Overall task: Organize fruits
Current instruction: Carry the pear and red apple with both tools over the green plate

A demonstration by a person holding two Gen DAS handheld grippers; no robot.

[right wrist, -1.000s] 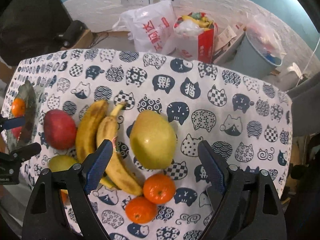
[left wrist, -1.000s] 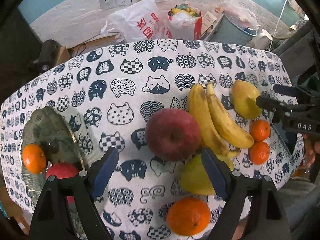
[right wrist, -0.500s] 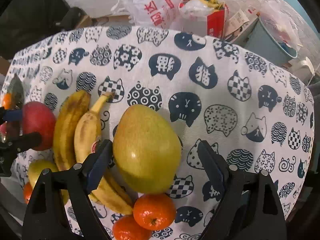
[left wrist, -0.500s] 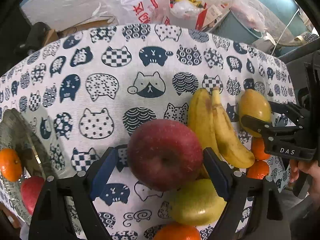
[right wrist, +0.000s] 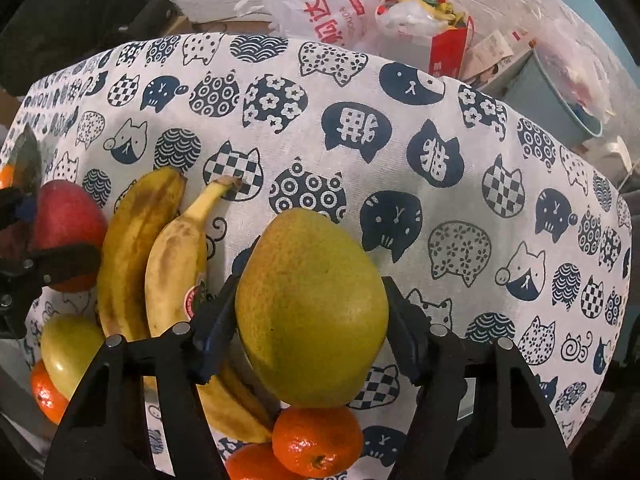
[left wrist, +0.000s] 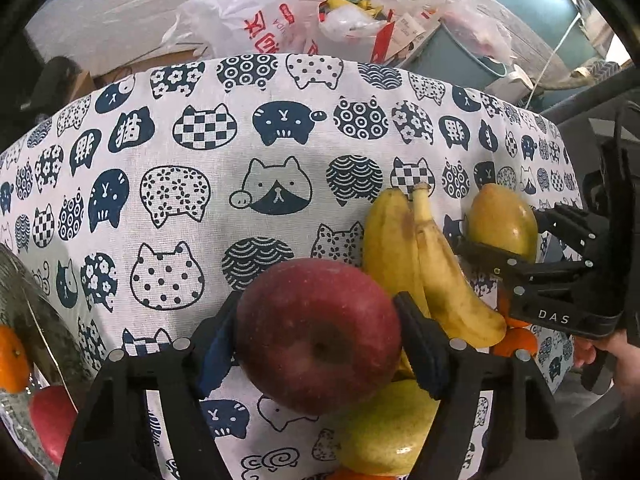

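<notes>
Grippers closing — apple (left wrist: 318, 334), pear (right wrist: 310, 308).

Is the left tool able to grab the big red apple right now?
Probably yes. The red apple already sits between the left tool's two fingers, which are closing around it with nothing between. The bananas lie close beside its right finger, but don't block it.

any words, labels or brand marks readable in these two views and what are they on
"DAS": white letters on the right gripper, seen from the left wrist view.
Red characters on the white plastic bag: upside down, not readable for sure.
Sticker on the banana: too small to read.
Characters in the tablecloth cat shapes: stylised, unclear.
</notes>
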